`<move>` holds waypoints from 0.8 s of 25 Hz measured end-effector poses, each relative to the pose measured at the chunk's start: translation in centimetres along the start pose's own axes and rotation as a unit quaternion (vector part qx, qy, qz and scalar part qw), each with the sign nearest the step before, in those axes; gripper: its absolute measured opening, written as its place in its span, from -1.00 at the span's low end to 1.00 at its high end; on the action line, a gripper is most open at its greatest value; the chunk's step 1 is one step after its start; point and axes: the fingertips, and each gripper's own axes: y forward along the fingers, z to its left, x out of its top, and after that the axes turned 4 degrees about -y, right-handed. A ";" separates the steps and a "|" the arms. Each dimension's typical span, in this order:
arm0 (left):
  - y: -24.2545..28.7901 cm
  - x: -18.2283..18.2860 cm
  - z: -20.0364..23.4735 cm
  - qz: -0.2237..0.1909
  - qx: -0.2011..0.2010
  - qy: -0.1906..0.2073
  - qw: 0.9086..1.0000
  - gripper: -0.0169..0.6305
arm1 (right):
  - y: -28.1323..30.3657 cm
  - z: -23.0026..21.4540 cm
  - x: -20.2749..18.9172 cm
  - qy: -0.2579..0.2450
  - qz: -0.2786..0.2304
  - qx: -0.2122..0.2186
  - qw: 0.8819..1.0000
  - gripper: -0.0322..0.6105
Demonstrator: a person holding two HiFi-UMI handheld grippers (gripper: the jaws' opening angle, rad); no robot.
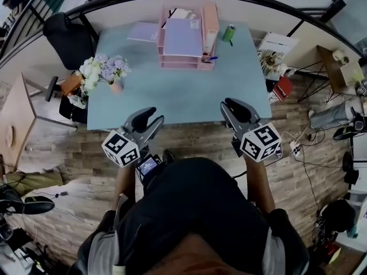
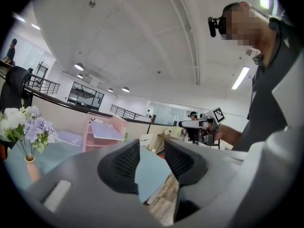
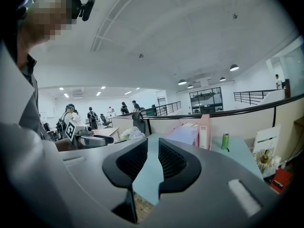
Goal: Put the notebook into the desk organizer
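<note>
1. Only the head view takes in the whole tabletop (image 1: pixel 183 96). A purple notebook (image 1: pixel 143 32) lies flat at upper centre, just left of the pink organizer (image 1: pixel 186 63), whose top tray carries another purple cover (image 1: pixel 183 37).
2. The left gripper view catches the flowers (image 2: pixel 23 125) at its left edge. The right gripper view misses them but shows a green can (image 3: pixel 225 140) right of the organizer.
3. Both forearms (image 1: pixel 258 179) reach forward to the tabletop's near edge. The left tongs (image 1: pixel 155 116) stand slightly apart, empty; the right tongs (image 1: pixel 228 105) are clenched to a thin slit, empty.
4. The marker cube (image 1: pixel 261 142) bears black-and-white squares. The print on the red book (image 3: pixel 281 182) is too small to read.
</note>
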 end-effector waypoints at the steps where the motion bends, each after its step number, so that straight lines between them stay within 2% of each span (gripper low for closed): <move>1: -0.1 0.1 0.5 0.000 -0.004 0.000 1.000 -0.43 | 0.2 0.1 0.1 0.000 -0.001 -0.007 1.000 -0.74; 12: -0.4 2.4 3.6 0.010 -0.059 0.018 0.998 -0.43 | 1.9 1.2 0.3 0.013 -0.009 -0.063 0.998 -0.74; 20: -1.9 2.3 5.7 0.000 -0.053 0.005 0.999 -0.43 | 3.9 2.3 1.1 0.001 -0.001 -0.063 0.998 -0.74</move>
